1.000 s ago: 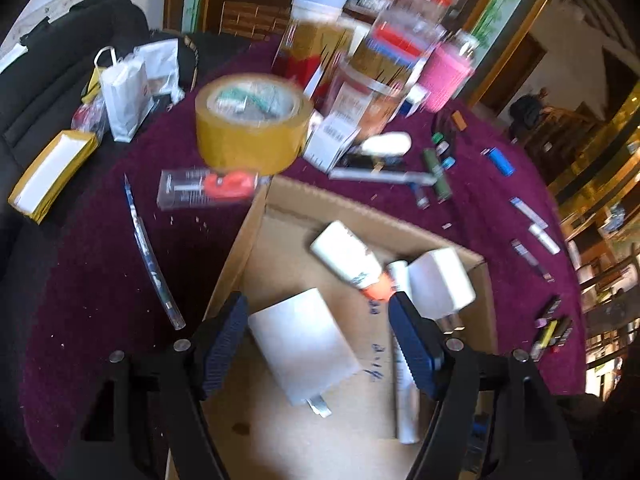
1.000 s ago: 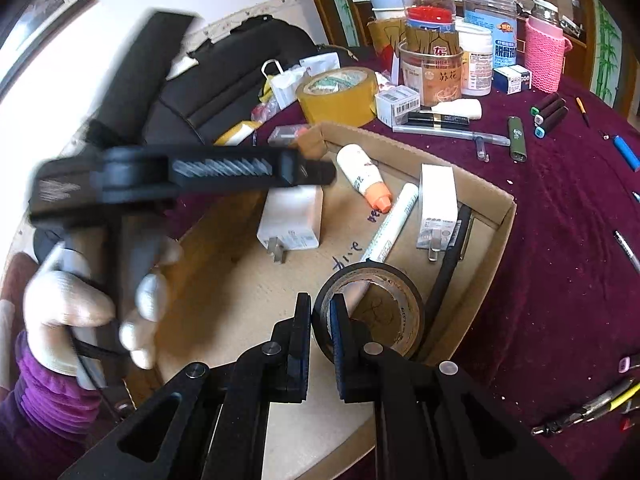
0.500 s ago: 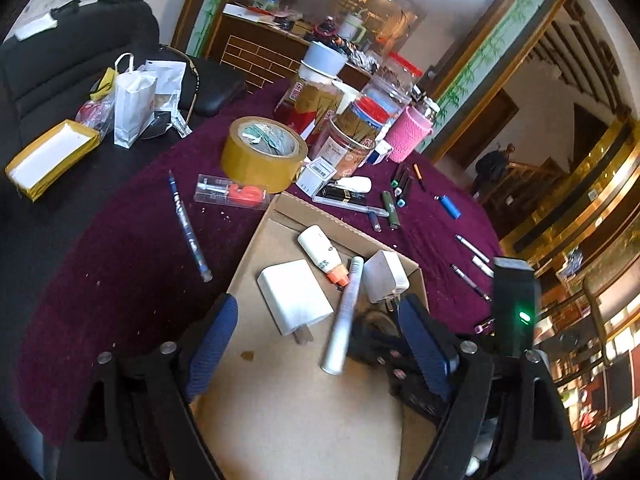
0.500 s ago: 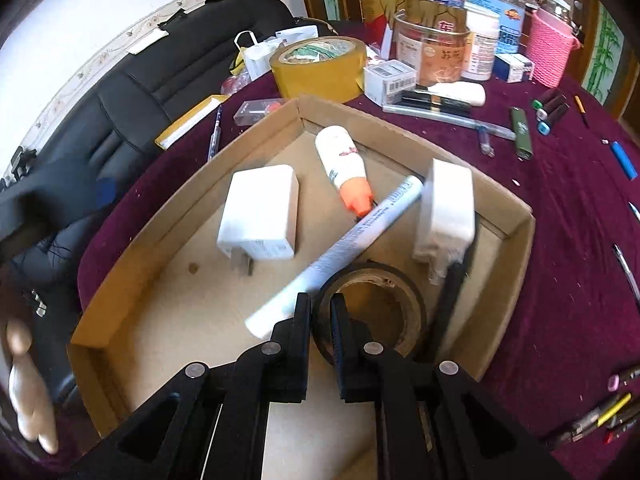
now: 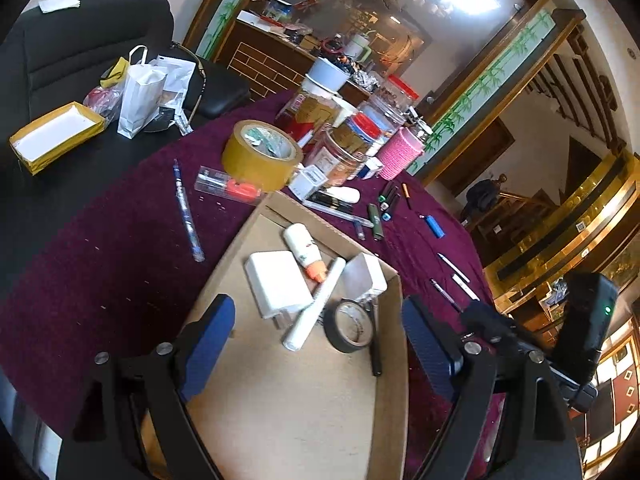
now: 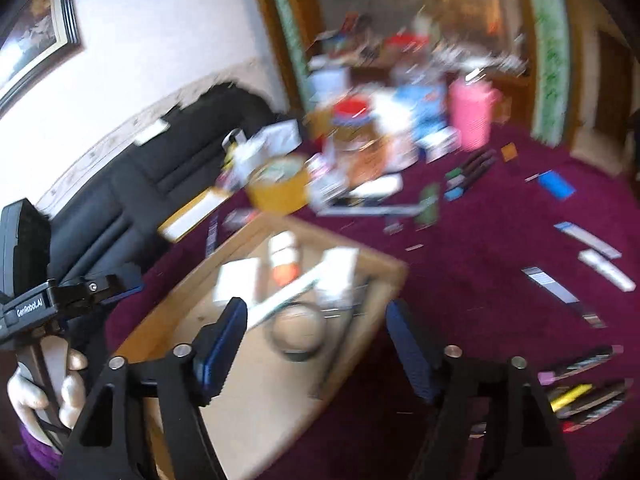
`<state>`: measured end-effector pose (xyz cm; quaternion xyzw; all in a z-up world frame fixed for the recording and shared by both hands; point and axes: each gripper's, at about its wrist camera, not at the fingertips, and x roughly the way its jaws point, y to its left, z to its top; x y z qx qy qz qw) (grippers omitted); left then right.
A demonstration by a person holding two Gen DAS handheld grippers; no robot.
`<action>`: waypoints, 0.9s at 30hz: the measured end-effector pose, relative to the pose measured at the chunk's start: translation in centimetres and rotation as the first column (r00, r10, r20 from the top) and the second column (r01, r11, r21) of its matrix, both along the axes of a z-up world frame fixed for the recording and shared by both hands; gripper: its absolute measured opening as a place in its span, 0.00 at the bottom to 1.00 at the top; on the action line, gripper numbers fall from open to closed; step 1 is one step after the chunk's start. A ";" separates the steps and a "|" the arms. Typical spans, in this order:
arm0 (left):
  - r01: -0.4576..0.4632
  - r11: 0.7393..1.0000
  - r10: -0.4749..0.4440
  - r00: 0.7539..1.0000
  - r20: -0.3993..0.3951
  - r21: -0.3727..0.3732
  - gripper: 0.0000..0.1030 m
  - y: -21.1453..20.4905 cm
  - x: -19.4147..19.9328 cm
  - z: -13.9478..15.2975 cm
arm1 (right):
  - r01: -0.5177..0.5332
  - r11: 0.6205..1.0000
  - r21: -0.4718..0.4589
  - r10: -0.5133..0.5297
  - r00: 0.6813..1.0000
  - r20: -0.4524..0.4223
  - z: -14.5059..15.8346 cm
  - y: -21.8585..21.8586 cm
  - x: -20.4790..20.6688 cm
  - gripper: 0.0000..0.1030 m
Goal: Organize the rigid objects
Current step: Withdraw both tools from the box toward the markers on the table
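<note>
Between your right gripper (image 6: 314, 346) jaws, which have just been opening, nothing is held; the black tape roll (image 5: 352, 326) lies released in the cardboard tray (image 5: 394, 360). Your left gripper (image 5: 320, 346) hangs open too. Next, pick a loose pen (image 5: 187, 216) off the cloth.

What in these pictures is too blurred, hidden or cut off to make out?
- Right wrist view: motion blur smears the jars and pens.
- Left wrist view: jar labels are too small to read.
- Left wrist view: the cardboard tray's near edge is hidden behind the left gripper.
</note>
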<state>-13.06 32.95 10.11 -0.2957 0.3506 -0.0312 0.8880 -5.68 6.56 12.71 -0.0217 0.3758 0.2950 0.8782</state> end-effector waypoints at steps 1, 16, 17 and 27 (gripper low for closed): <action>0.007 1.000 -0.007 1.000 -0.001 0.001 0.82 -0.5 0.1 0.0 | 0.031 0.999 -0.009 -0.030 0.999 0.022 0.2 -1.4 0.0 0.78; 0.154 0.975 -0.159 0.987 0.019 0.163 0.82 -10.8 -0.5 0.8 | 0.334 0.942 -0.021 -0.334 0.943 0.011 -3.6 -14.8 0.0 0.78; 0.167 0.972 -0.172 0.985 0.015 0.167 0.82 -11.5 -0.5 0.7 | 0.339 0.941 -0.023 -0.338 0.941 0.015 -3.6 -15.2 -0.1 0.78; 0.237 0.950 -0.236 0.971 -0.031 0.203 0.82 -16.4 -0.3 -0.1 | 0.413 0.910 -0.042 -0.407 0.908 0.104 -3.2 -18.8 -2.2 0.77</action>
